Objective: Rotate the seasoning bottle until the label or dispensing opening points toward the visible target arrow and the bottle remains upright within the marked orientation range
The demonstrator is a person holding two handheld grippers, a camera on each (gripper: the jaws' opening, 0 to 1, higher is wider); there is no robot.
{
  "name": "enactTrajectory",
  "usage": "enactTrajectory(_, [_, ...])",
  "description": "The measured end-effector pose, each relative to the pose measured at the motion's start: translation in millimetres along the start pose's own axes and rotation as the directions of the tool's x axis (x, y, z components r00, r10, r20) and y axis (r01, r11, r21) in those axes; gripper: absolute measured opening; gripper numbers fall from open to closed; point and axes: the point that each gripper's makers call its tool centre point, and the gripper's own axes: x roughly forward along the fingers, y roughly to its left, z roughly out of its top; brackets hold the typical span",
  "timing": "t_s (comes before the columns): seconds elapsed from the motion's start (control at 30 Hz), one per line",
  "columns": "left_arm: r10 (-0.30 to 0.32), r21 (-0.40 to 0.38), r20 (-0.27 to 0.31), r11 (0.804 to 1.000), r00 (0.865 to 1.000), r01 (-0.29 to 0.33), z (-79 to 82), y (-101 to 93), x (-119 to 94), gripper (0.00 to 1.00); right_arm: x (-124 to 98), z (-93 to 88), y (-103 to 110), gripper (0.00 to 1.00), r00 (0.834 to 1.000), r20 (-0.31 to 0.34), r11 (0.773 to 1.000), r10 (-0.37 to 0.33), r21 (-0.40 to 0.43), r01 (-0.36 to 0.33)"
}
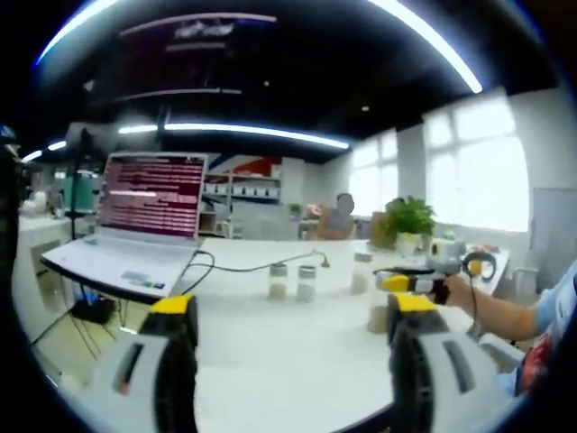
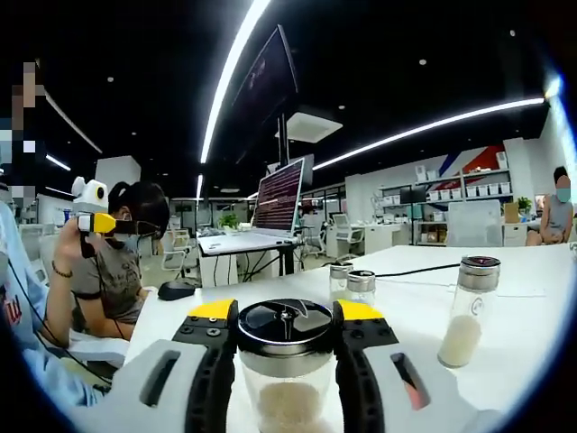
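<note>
A clear seasoning bottle [image 2: 285,361] with a black lid stands upright on the white table [image 2: 532,343], part full of pale grains. My right gripper [image 2: 287,316] is shut on it just below the lid, one jaw on each side. In the left gripper view the right gripper [image 1: 407,282] comes in from the right, held by a hand, with the bottle [image 1: 379,314] under its yellow tips. My left gripper [image 1: 293,305] hangs open above the table with nothing between its jaws. It is also raised at the far left in the right gripper view [image 2: 95,221].
Three more shaker bottles [image 1: 278,281] [image 1: 306,282] [image 1: 362,271] stand mid-table. An open laptop [image 1: 149,207] sits at the left end with a cable [image 1: 243,267] running from it. A mouse [image 2: 176,290] lies near the table edge. A potted plant [image 1: 410,221] stands behind.
</note>
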Motion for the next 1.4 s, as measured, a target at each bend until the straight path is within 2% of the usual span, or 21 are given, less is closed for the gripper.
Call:
enactTrajectory(0.3, [-0.012,-0.016,0.010,1.000,1.000,0.012,1.5,-2.2,0.0,0.92,-0.6,-0.5,-0.2,0.41,0.999,0.001,0.999,-0.044,-0.004,0.044])
enactTrajectory(0.57, [0.001,-0.006,0.009,1.000,1.000,-0.001,2.1,0.7,-0.4,0.91,-0.3,-1.0,-0.7,0.41,0.997,-0.007,0.997,-0.071,-0.005,0.071])
enactTrajectory(1.1, [0.007,-0.023,0.008,1.000,1.000,-0.007,1.9,4.7,0.0,0.91,1.4,-1.0,-8.5,0.42,0.987,-0.022,0.987,-0.157,-0.016,0.157])
enactTrajectory(1.4, [-0.004,-0.007,0.005,1.000,1.000,0.004,1.5,-0.3,0.9,0.91,0.2,-1.7,-7.8,0.42,0.978,-0.027,0.978,-0.209,-0.029,0.208])
